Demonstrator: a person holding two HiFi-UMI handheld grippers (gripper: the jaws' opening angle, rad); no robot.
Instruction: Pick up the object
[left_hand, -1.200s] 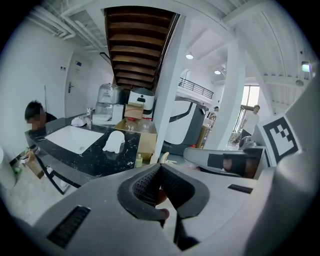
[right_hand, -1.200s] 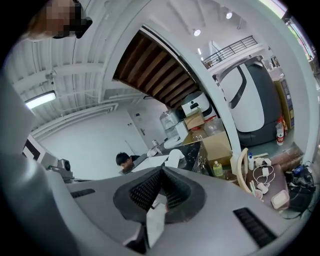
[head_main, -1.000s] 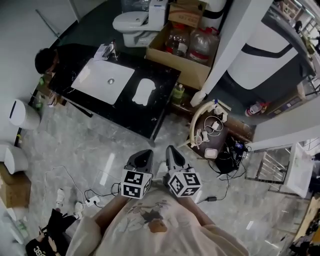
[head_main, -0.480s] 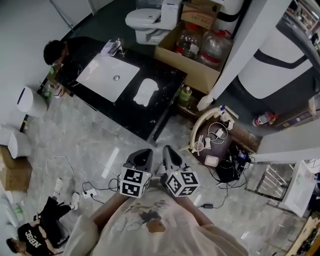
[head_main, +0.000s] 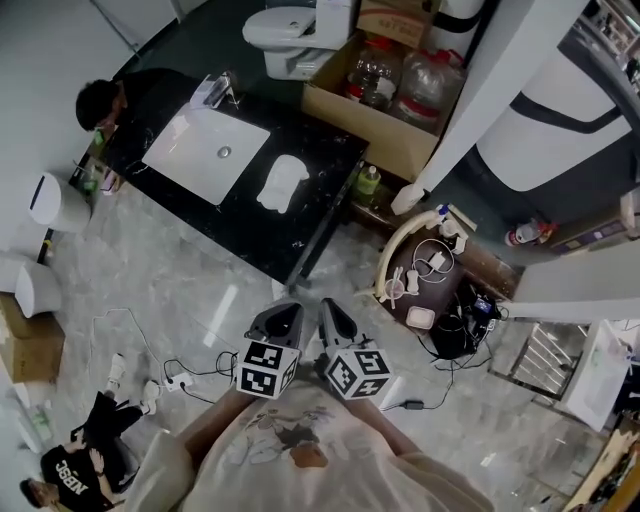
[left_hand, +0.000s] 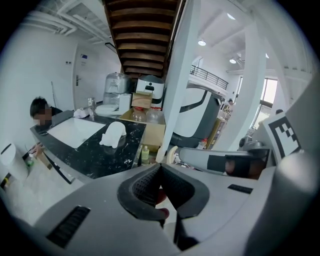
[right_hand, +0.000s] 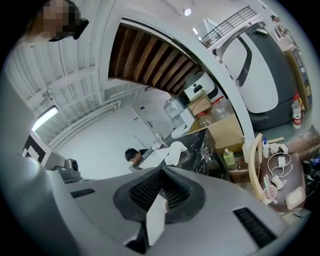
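Both grippers, left and right, are closed and empty. White object lies on the black countertop, long axis front-to-back.

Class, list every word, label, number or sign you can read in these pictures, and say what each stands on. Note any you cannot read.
No text here reads clearly enough to quote.
Black shirt, lower left: white letters, too blurred to read.
Small cardboard box: print, too blurred.
Green bottle: label too small.
Blue wall sign: too small.
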